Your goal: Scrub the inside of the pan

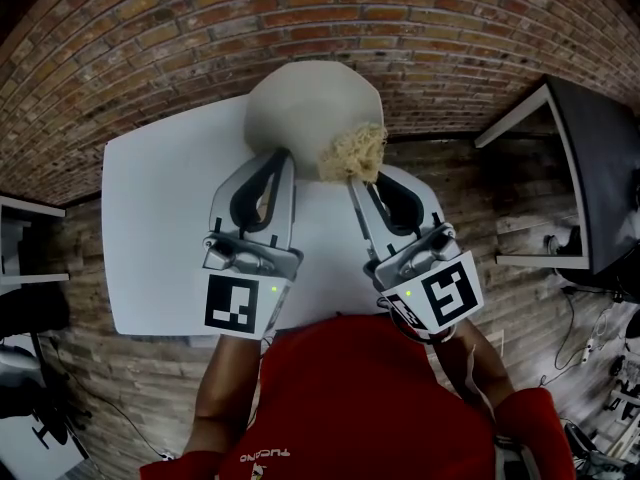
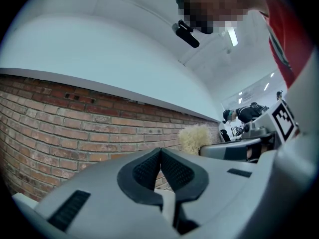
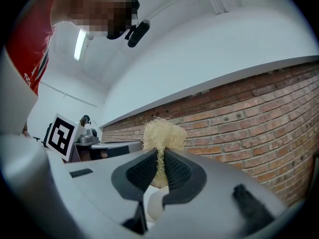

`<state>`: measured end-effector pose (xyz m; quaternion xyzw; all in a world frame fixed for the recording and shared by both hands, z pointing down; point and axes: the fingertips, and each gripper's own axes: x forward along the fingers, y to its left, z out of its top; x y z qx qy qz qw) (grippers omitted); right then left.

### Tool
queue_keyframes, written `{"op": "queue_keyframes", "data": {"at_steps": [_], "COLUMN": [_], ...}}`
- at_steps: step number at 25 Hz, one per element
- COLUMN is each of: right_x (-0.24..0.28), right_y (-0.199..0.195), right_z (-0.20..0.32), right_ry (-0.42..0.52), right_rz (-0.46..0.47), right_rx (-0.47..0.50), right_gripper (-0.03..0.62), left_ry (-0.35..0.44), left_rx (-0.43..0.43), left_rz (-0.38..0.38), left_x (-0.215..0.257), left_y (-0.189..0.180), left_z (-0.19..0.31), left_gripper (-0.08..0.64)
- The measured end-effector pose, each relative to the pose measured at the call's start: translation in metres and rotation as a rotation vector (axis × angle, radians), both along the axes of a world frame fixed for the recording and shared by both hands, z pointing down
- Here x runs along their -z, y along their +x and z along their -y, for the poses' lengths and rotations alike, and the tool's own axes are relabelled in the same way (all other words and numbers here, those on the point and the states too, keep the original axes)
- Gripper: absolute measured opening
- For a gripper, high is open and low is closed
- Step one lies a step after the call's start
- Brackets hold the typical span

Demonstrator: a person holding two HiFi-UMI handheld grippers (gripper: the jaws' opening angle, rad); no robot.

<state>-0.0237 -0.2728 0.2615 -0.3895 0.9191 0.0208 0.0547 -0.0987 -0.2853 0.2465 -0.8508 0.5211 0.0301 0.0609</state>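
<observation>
- The right gripper (image 3: pixel 160 153) is clamped on a tuft of pale, straw-coloured scrubber (image 3: pixel 163 133). The fibres are pinched between the ribbed pads and fan out above the jaw tips.
- The left gripper (image 2: pixel 160 152) has its jaws pressed together at the tips, with nothing between them.
- Both gripper views look upward at a brick wall (image 3: pixel 259 118) and a white ceiling, so both tools are tilted up.
- In the head view the two grippers sit side by side. The left gripper (image 1: pixel 282 156) and the right gripper (image 1: pixel 355 180) both point away from the person.
- The scrubber (image 1: pixel 352 153) lies against the near right edge of the pan (image 1: pixel 305 108).
- The pan is a round cream shape at the far edge of the white table (image 1: pixel 160 228). The left jaw tips overlap its near edge, and I cannot tell whether they touch it.
- The person's red shirt (image 1: pixel 370 398) fills the bottom of the head view.
</observation>
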Motion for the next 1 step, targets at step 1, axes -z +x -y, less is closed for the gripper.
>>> {"op": "queue_keyframes", "data": {"at_steps": [1], "right_x": [0.0001], "right_y": [-0.0003], "right_z": [-0.0004], "right_ry": [0.0], "right_rz": [0.0], "right_rx": [0.0], "right_gripper": [0.049], "left_ry": [0.0], "left_rx": [-0.001], "left_rz": [-0.001], "left_x": [0.0], "left_y": [-0.0002], "left_z": [-0.0001], "left_gripper": [0.014]}}
